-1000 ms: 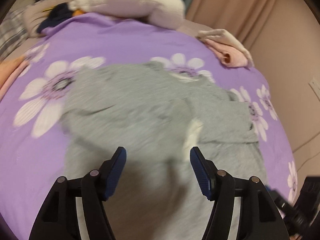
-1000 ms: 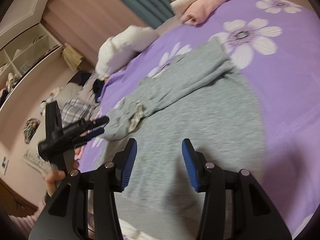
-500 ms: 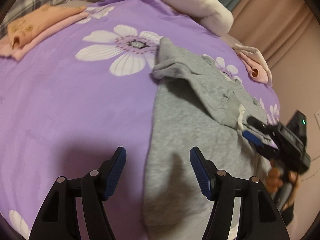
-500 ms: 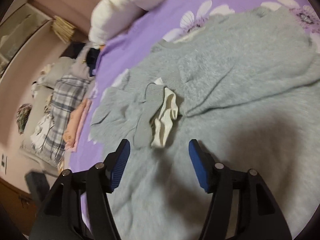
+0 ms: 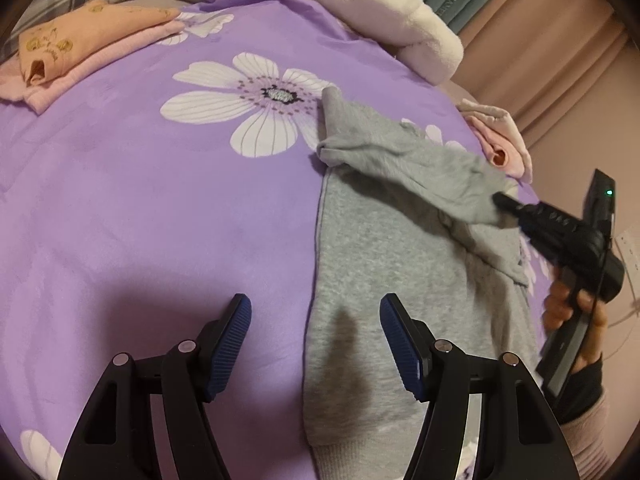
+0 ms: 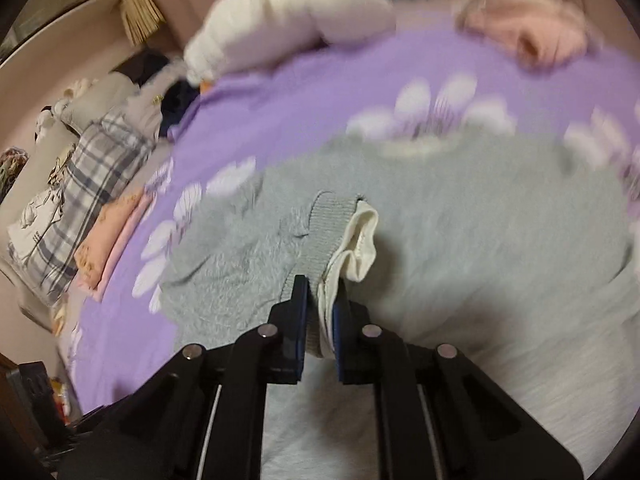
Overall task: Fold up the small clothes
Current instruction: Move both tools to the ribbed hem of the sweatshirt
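A grey sweatshirt (image 5: 384, 264) lies flat on a purple flowered bedspread (image 5: 160, 216). Its left sleeve (image 5: 404, 160) is folded across the chest. My right gripper (image 6: 322, 312) is shut on the sleeve's ribbed cuff (image 6: 332, 228), which has a white lining, and holds it over the body of the sweatshirt (image 6: 480, 264); it also shows in the left wrist view (image 5: 500, 202). My left gripper (image 5: 316, 344) is open and empty, above the sweatshirt's left edge near the hem.
Folded peach and pink clothes (image 5: 80, 48) lie at the far left of the bed. A white plush pillow (image 5: 380, 12) is at the head, a pink garment (image 5: 500, 140) at the far right. A plaid pillow (image 6: 76, 184) lies to the left.
My right gripper has closed on the sleeve cuff, having been open above it. My left gripper has stayed open over the sweatshirt's left edge.
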A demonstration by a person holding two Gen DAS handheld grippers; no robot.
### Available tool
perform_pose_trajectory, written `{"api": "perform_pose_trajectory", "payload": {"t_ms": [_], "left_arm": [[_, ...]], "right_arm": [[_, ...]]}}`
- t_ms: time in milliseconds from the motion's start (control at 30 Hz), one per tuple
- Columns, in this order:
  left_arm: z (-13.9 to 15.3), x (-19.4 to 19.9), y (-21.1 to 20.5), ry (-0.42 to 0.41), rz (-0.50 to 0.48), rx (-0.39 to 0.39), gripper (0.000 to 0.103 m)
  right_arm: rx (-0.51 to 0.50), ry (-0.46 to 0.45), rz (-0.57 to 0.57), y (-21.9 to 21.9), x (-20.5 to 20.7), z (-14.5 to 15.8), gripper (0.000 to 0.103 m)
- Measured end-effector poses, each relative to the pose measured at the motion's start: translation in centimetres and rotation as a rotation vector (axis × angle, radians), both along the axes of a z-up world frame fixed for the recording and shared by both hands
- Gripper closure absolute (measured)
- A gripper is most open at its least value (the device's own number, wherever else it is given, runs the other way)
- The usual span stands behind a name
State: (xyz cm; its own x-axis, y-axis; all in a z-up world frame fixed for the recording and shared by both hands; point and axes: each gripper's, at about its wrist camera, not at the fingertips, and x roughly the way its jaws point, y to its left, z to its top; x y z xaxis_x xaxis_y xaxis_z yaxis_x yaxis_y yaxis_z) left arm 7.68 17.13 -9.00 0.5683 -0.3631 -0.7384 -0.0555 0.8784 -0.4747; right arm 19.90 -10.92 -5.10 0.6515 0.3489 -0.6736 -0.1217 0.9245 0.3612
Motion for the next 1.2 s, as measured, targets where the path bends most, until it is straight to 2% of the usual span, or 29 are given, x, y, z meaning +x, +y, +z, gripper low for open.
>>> {"api": "perform_pose_trajectory", "payload": {"t_ms": [67,133,200,233,267,333,400,467,567,633,700,767,867,967,1033,1100,1200], "left_arm": [[0.2,0.1,-0.3,-0.007,-0.009,0.007,0.038],[0.3,0.7,-0.9,-0.004,-0.025,0.015,0.038],[0.6,1.2,-1.5,-0.012,-0.041,0.026,0.038],[0.9,1.7,-2.0,-0.022,-0.052,0.043,0.038],[1.2,2.0,-2.4,-0.030,-0.060,0.059,0.038],[2.0,3.0,-3.3,-0.051,-0.081,0.097,0.038],[2.7,4.0,-4.1,-0.073,-0.104,0.111,0.038],[3.4,5.4,-5.0,-0.104,-0.123,0.116,0.038],[4.2,7.6,-6.6,-0.141,-0.172,0.067,0.038],[4.4,9.4,-7.9,-0.145,-0.214,0.030,0.038],[4.1,11.2,-9.4,-0.138,-0.253,0.006,0.038],[3.5,12.4,-10.4,-0.129,-0.280,0.001,0.038],[1.5,14.1,-10.9,-0.063,-0.257,0.036,0.039],[-0.5,14.6,-9.4,-0.004,-0.172,0.114,0.043],[-1.7,14.6,-7.8,0.029,-0.146,0.088,0.063],[-2.0,14.5,-6.8,0.029,-0.135,0.076,0.074],[-1.9,14.4,-6.5,0.035,-0.131,0.075,0.074]], "right_arm": [[0.018,0.002,-0.019,-1.5,0.4,0.1,0.091],[-0.003,0.049,-0.065,-3.3,1.2,-1.2,0.090],[-0.015,0.122,-0.064,-4.0,2.0,-3.0,0.086],[-0.024,0.163,-0.079,-4.6,2.2,-3.8,0.082],[-0.034,0.164,-0.103,-5.2,2.1,-4.1,0.068],[-0.027,0.126,-0.139,-6.0,1.4,-3.8,0.064],[0.033,0.086,-0.158,-7.3,0.7,-3.3,0.059],[0.032,0.048,-0.167,-7.7,0.2,-2.7,0.059],[0.034,-0.007,-0.147,-7.0,-0.5,-2.0,0.059],[0.048,-0.027,-0.119,-6.9,-0.6,-1.8,0.063],[0.045,-0.034,-0.098,-6.4,-0.7,-1.8,0.074],[0.040,-0.035,-0.073,-5.9,-0.4,-2.1,0.076],[0.040,-0.026,-0.057,-5.7,-0.1,-2.6,0.078],[0.044,-0.016,-0.049,-5.8,0.0,-2.9,0.078],[0.058,-0.016,-0.041,-5.9,-0.2,-2.9,0.076],[0.075,-0.019,-0.030,-6.0,-0.3,-2.8,0.076],[0.076,-0.034,-0.025,-5.6,-0.4,-2.4,0.076]]}}
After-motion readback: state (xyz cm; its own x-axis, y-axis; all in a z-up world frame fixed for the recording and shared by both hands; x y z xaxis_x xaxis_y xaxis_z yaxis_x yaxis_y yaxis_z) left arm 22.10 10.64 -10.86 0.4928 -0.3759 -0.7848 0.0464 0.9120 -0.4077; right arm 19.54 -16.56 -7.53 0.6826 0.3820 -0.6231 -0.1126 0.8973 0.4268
